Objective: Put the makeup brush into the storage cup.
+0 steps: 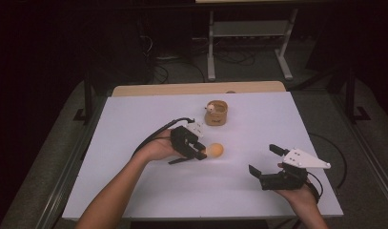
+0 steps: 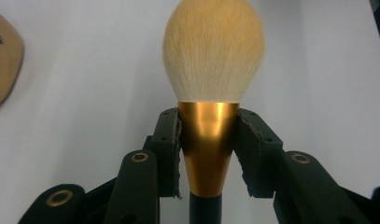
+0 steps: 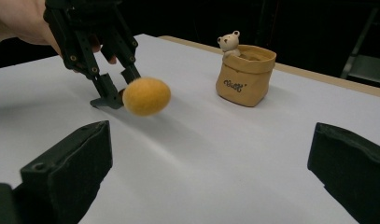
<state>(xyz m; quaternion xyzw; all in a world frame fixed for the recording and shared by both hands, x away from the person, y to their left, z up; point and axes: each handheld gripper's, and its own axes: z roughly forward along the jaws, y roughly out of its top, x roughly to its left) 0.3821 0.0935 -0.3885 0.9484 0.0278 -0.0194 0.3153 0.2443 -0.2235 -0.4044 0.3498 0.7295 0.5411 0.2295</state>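
Note:
A makeup brush with a fluffy yellow head (image 1: 214,150) and a gold ferrule (image 2: 208,140) is lifted a little above the white table (image 1: 148,191). My left gripper (image 1: 201,152) is shut on it, both pads pressing the ferrule just below the bristles (image 2: 213,60), head pointing right. In the right gripper view the brush head (image 3: 146,96) hangs over the table under the left gripper (image 3: 115,93). My right gripper (image 1: 263,159) rests near the front right of the table, open with nothing between its jaws (image 3: 211,172).
A small tan pouch (image 1: 216,113) with a little bear figure (image 3: 228,43) at its rim stands upright behind the brush, toward the table's far edge. It also sits at the left border of the left gripper view (image 2: 3,60). Cables trail from both grippers.

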